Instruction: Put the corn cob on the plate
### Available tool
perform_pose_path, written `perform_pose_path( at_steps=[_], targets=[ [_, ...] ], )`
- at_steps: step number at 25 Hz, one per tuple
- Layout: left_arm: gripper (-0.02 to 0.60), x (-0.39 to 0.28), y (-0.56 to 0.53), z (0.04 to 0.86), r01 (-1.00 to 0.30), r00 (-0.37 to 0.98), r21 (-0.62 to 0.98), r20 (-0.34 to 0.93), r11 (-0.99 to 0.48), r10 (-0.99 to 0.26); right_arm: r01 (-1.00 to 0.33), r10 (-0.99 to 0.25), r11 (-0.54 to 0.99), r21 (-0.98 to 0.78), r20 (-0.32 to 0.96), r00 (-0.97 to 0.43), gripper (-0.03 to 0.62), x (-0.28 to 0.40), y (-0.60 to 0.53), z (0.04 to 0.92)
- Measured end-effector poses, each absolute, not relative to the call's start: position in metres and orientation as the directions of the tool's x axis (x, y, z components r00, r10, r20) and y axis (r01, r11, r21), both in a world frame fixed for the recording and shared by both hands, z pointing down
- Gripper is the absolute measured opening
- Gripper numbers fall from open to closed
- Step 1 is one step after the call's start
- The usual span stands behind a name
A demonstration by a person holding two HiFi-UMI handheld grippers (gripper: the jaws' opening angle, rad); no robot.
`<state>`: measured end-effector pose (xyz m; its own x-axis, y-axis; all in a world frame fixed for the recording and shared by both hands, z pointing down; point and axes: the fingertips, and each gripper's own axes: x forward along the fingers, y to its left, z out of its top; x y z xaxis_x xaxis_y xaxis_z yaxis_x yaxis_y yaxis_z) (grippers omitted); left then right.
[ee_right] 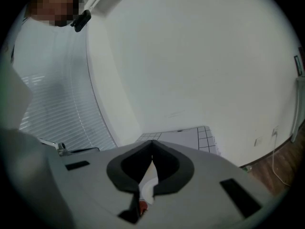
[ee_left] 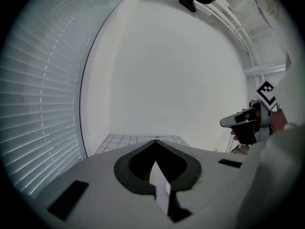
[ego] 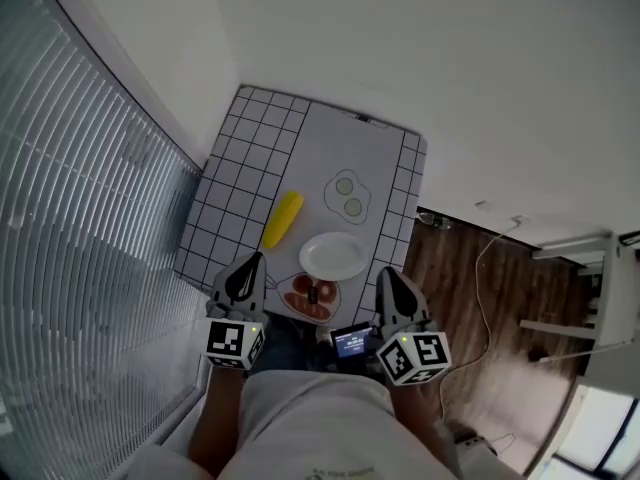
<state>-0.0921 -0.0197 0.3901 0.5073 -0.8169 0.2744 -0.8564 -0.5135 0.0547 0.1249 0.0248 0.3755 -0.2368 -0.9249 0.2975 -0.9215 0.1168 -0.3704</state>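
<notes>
One corn cob (ego: pixel 282 219), one white plate (ego: pixel 333 256)

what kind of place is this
Probably a plain indoor room, not a real kitchen: a small table with a gridded cover, window blinds beside it, wood floor.

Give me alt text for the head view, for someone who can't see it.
Looking down, a yellow corn cob lies on a checked table, left of an empty white plate. The left gripper and right gripper hover shut and empty at the table's near edge.
</notes>
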Motion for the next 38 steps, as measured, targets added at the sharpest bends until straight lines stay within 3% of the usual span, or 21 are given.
perform_pose_path(
  at_steps=[16,38],
  targets=[
    [0.008,-0.087,-0.061,0.459,-0.759,0.612,0.056,0.401,-0.649,-0.681,-0.926,-0.848,-0.012,-0.377,0.495,-0.19,0.006,0.091,-0.019,0.445],
    [0.008,-0.093,-0.09,0.534,-0.675,0.601,-0.027,0.56,-0.738,-0.571,-0.923,-0.77,-0.079,-0.377,0.612,-0.184,0.008,0.044,-0.066,0.502]
  ],
)
